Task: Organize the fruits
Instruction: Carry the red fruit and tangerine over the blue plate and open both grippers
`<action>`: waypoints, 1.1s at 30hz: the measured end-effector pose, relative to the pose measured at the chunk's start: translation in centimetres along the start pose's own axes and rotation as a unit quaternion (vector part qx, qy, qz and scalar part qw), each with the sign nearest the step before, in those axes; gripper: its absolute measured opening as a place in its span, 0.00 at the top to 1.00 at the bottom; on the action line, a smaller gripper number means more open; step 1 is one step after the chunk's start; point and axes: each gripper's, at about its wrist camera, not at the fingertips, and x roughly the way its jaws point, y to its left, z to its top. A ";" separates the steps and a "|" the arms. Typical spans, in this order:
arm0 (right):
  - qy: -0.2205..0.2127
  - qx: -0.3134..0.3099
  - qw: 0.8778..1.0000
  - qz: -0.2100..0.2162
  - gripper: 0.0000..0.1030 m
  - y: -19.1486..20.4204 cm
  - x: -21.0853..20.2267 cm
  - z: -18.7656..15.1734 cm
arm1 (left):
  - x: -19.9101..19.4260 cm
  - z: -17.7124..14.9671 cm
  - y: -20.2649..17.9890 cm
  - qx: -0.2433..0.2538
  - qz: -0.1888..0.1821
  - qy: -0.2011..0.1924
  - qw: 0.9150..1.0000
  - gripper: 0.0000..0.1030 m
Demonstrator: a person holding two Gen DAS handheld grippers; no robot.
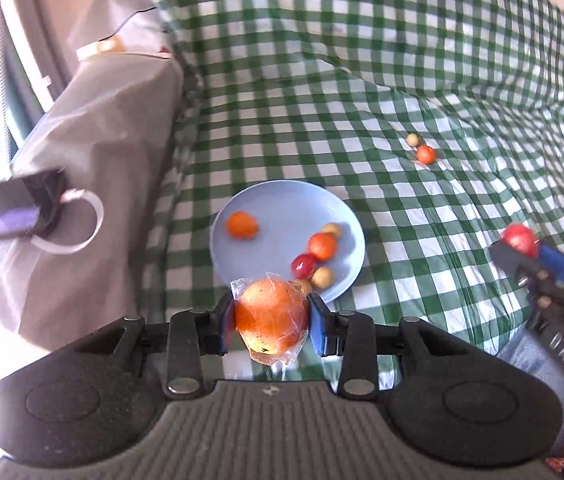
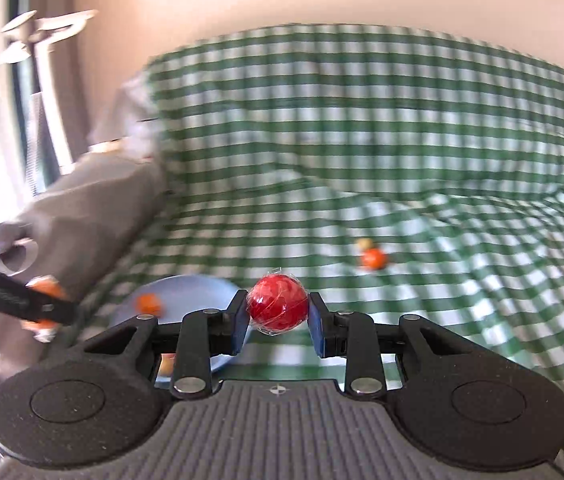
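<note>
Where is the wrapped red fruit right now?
The wrapped red fruit is clamped in the right tongs, in the air over the checked cloth, right of the blue plate.

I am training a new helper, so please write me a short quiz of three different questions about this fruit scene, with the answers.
1. True or false: the left gripper is shut on a wrapped orange fruit.
2. What does the right gripper hold? A) a banana B) a wrapped red fruit C) nothing
3. Fill in: two small fruits, one orange and one pale, lie on the checked cloth outside the blue ____.

Key
1. True.
2. B, the wrapped red fruit.
3. plate, which already has several small fruits on it.
</note>
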 end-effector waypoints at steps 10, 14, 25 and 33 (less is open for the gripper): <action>0.010 -0.055 0.998 0.034 0.69 5.6 -2.6 -0.5 | -1.9 -2.9 2.6 -0.027 -0.002 -0.017 0.999 0.60; 0.006 -0.057 0.998 0.028 0.69 5.5 -2.7 -0.3 | -2.1 -2.8 2.9 -0.033 -0.006 -0.024 0.999 0.60; 0.018 -0.057 0.998 0.024 0.69 5.2 -2.2 -0.8 | -1.0 -2.3 2.7 -0.034 -0.013 -0.016 0.999 0.60; 0.029 -0.058 0.998 0.021 0.69 5.1 -1.1 -0.9 | 0.2 -1.5 3.0 -0.037 -0.014 -0.010 0.999 0.60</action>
